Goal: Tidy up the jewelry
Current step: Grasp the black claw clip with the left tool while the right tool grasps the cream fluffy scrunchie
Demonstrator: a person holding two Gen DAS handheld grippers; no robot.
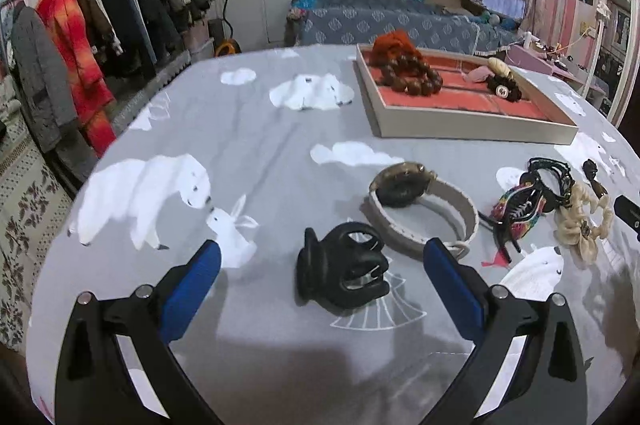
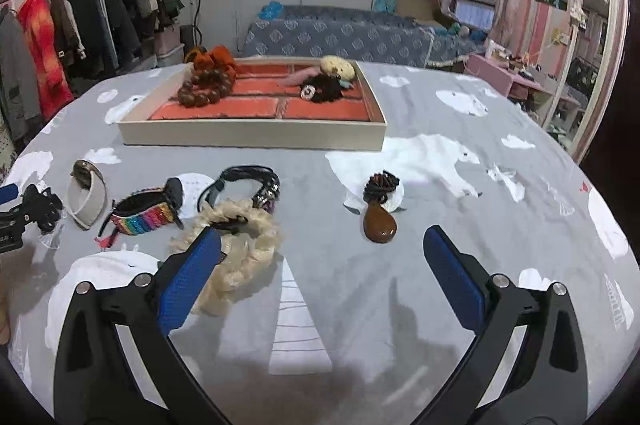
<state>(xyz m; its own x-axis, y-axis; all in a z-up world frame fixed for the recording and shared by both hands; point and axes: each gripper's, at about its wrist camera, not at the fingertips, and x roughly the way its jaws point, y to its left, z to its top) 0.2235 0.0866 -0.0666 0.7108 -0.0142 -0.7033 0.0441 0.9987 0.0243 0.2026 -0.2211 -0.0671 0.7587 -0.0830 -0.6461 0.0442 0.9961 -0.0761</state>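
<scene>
My left gripper (image 1: 322, 255) is open, its blue pads either side of a black claw hair clip (image 1: 344, 271) lying on the grey cloth. Beyond it lies a watch with a beige strap (image 1: 424, 201), then a rainbow woven bracelet (image 1: 518, 209), a black cord bracelet (image 1: 554, 173) and a cream scrunchie (image 1: 584, 225). My right gripper (image 2: 322, 253) is open and empty, with the cream scrunchie (image 2: 240, 245) by its left pad and a brown pendant (image 2: 379, 221) ahead. The red-lined tray (image 2: 256, 137) holds brown beads (image 2: 206, 87) and hair ties (image 2: 328, 81).
The table is covered by a grey cloth with white polar bears (image 1: 140, 197). A clothes rack (image 1: 80, 37) stands to the left, a blue-covered bed (image 2: 340, 33) behind, a mirror (image 2: 588, 65) to the right. The left gripper shows at the left edge of the right wrist view (image 2: 12, 213).
</scene>
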